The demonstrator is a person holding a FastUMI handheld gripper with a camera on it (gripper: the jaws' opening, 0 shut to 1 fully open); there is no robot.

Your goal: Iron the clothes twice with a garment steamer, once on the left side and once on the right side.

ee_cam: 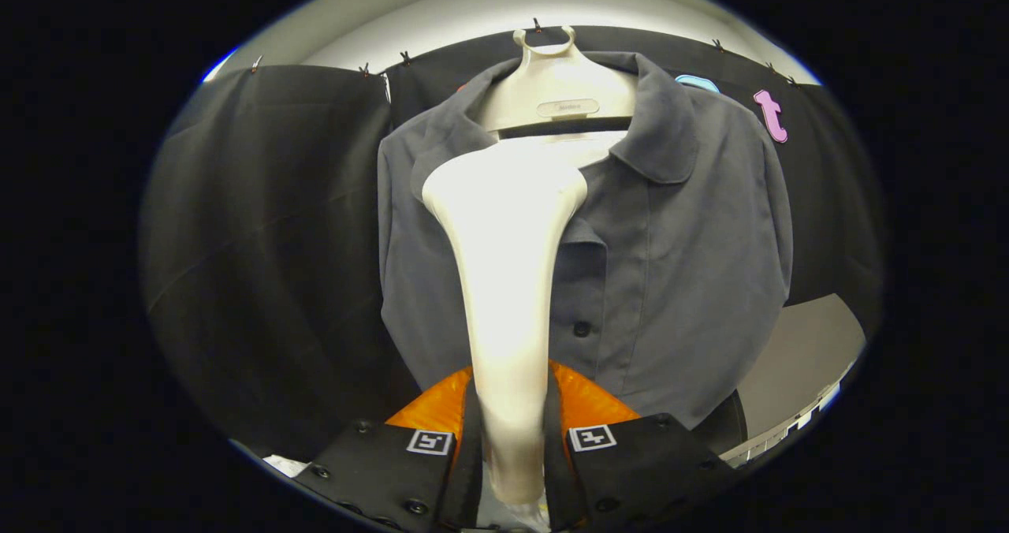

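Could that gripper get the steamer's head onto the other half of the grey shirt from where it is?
Probably yes. The gripper is shut on the cream garment steamer, whose head rests against the grey collared shirt near the collar. Nothing lies between it and the buttoned panel beside it.

A grey collared button-front shirt [670,249] hung open-necked on a cream plastic hanger [556,83]. A cream, long-necked garment steamer [504,281] stood upright between the jaws, which pressed its handle, its wide head against the shirt's upper left front.
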